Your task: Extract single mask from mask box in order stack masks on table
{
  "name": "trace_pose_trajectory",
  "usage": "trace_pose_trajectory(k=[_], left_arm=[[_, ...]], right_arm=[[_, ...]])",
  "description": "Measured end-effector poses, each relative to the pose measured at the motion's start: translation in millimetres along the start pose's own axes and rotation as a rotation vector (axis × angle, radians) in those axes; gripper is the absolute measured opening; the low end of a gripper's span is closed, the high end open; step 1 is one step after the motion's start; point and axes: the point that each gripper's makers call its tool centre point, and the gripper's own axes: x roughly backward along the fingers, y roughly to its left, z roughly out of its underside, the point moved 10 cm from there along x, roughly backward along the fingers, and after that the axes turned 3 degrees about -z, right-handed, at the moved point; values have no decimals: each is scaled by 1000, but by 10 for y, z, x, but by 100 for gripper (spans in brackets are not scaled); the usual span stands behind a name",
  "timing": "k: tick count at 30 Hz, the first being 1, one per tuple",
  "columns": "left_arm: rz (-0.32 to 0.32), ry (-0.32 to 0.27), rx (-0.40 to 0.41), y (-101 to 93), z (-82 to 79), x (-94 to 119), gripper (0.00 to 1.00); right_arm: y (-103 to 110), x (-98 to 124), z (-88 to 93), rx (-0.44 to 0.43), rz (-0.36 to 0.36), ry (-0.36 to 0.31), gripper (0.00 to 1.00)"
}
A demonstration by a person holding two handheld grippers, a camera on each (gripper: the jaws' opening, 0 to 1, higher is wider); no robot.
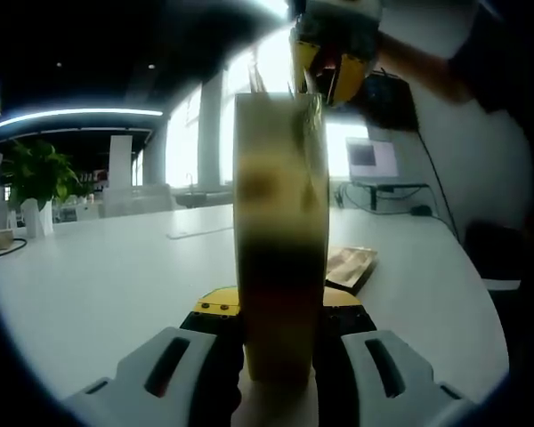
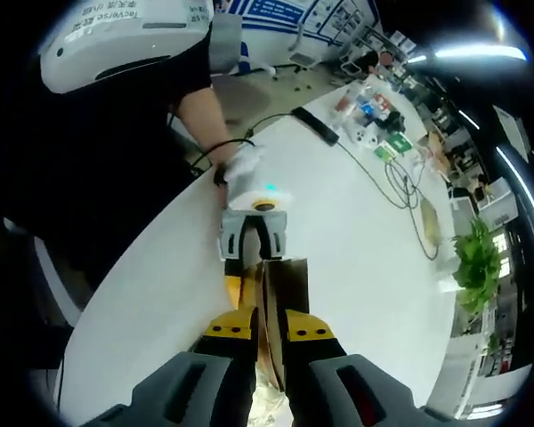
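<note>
Left gripper view: L hand-held gripper (image 1: 274,351), jaws clamped on upright mask box (image 1: 280,231), box rising toward 12 o'clock above white desk (image 1: 98,267). R hand-held gripper (image 1: 331,67) at 12–1 o'clock, tips at box's top edge. Potted plant (image 1: 36,173) at 9 o'clock; flat packet (image 1: 351,265) on desk, 3 o'clock of box. Right gripper view: R jaws pinched on box's top edge.
</note>
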Motion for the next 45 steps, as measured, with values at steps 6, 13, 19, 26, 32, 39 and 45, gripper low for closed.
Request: trace_pose_trajectory(k=[6,13,19,26,32,39,45], left_arm=[[0,-2,0,-3,-4,0,20],[1,-4,1,7,5,-2,20],[0,-5,0,2,2,-1,20],[-2,-6,3,4,0,4,20],[-1,-7,5,3,-4,5,20],[0,-8,5,3,-5,6,20],[0,-8,5,7,-5,7,20]], right_arm=[[3,-34,14,7,-12,16,7],[-38,-45,42,-7,-21,29,6],[-108,-94,83,-13,-19,44,3],[-149,-119,90,-18,-24,43,2],[-137,-142,101,-15,-35,55,2],[-119,-181,136,-15,-45,67,2],[-135,-211,146,-17,-48,69,1]])
